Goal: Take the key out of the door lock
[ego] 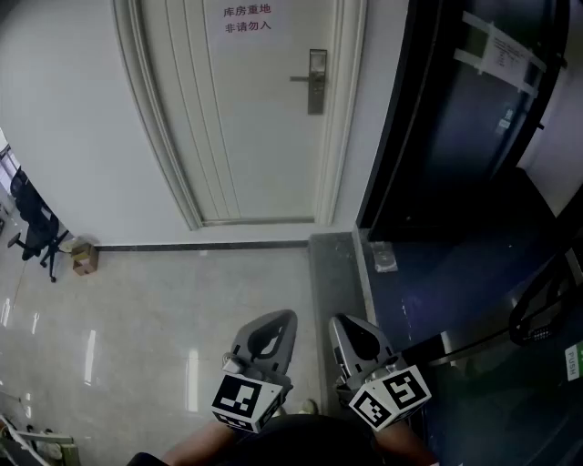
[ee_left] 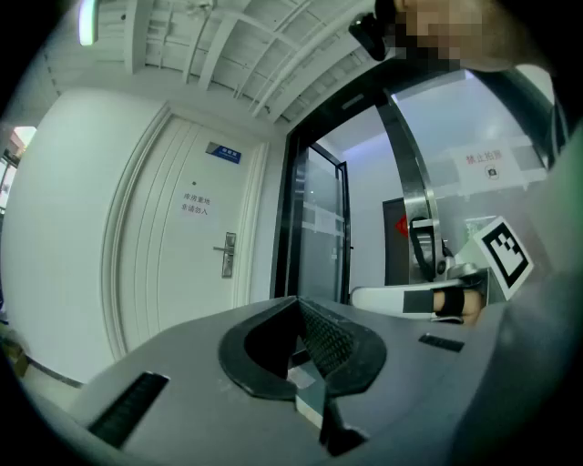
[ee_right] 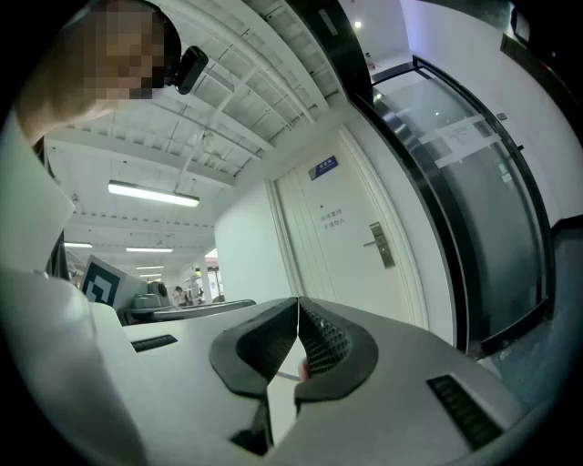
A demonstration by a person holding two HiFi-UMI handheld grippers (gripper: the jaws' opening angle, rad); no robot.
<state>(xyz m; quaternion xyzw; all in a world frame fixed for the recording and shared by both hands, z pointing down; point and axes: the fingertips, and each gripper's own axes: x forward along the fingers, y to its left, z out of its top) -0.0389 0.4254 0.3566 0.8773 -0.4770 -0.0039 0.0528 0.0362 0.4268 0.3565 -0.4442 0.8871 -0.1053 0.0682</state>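
the silver lock plate (ego: pixel 316 80) sits on the right side of the closed white panelled door (ego: pixel 255 118). its long axis runs upright, and its lever handle (ego: pixel 301 79) sticks out level toward the left in the head view. the key itself is too small to make out at the plate.

the left gripper (ego: pixel 271 329) and the right gripper (ego: pixel 357 337) are held low, side by side and well apart from the door, both aimed toward it. each one's own view shows its jaws clenched tip to tip with nothing between them.

a stretch of glossy pale tiled floor (ego: pixel 164 309) lies between the grippers and the door. a paper notice with red characters (ego: pixel 247 19) hangs on the door above the lock's height. just right of the door frame stands a dark glass partition (ego: pixel 455 136). far to the left, near the wall, are a black office chair (ego: pixel 35 232) and a small cardboard box (ego: pixel 85 257) beside it.
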